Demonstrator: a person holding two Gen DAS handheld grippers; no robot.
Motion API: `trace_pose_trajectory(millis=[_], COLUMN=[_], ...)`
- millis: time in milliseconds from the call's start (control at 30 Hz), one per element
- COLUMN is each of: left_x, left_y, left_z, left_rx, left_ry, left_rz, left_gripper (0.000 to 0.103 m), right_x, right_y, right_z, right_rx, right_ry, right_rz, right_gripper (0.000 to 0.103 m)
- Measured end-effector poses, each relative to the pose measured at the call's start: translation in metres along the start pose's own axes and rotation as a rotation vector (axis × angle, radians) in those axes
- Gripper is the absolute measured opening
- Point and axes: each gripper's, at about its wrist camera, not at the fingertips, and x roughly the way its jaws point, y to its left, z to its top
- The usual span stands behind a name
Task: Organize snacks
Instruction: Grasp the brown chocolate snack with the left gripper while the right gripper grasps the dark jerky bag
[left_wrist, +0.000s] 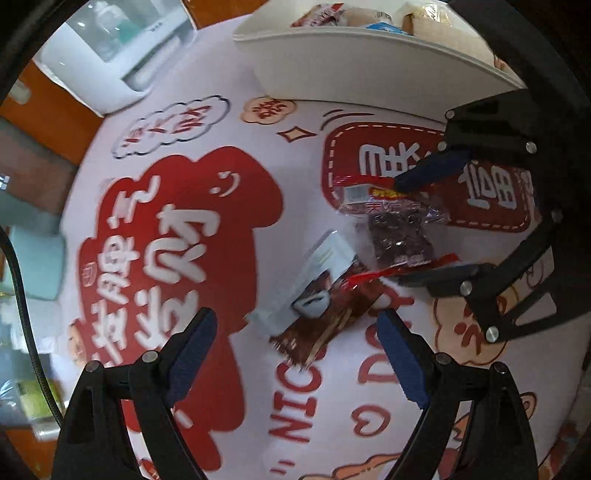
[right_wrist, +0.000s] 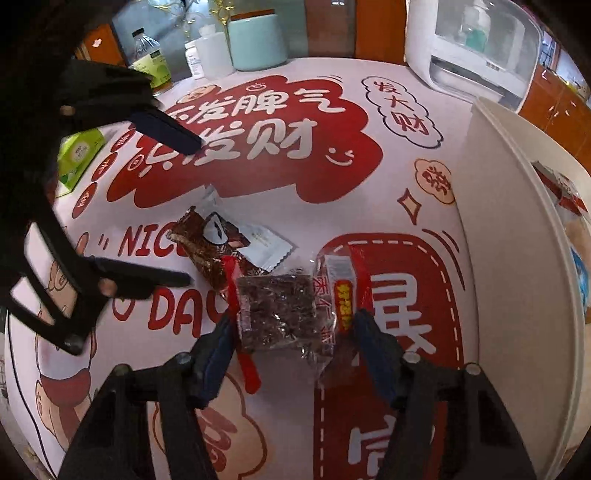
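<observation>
On the table (right_wrist: 436, 122), loose snack packets: two. One clear packet with dark filling and red ends (right_wrist: 280, 314), one brown packet with a white end (right_wrist: 218, 243), touching each other near the middle. White bin (right_wrist: 517, 258) at the table's right edge: one, holding several packets, number not countable. At the far edge: one mint canister (right_wrist: 256, 40), one white bottle (right_wrist: 214, 51), one clear bottle with green label (right_wrist: 149, 55), one white appliance (right_wrist: 476, 48). Green box (right_wrist: 79, 155) at the left edge: one. Grippers: two.
</observation>
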Motion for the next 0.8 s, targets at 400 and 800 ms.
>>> trace_pose_trajectory(millis=[400, 800], left_x=[0.037, 0.038], left_y=[0.021, 0.019], left_z=[0.011, 0.012], left_rx=[-0.063, -0.023], left_ry=[0.051, 0.091], left_rz=[-0.116, -0.15], left_gripper=[0.088, 0.084], right_x=[-0.015, -0.017], right_y=[-0.01, -0.011], right_z=[-0.023, -0.026], right_rx=[0.024, 0.041], right_ry=[0.032, 0.042], right_rz=[-0.017, 0.01], right_gripper=[0.047, 0.047])
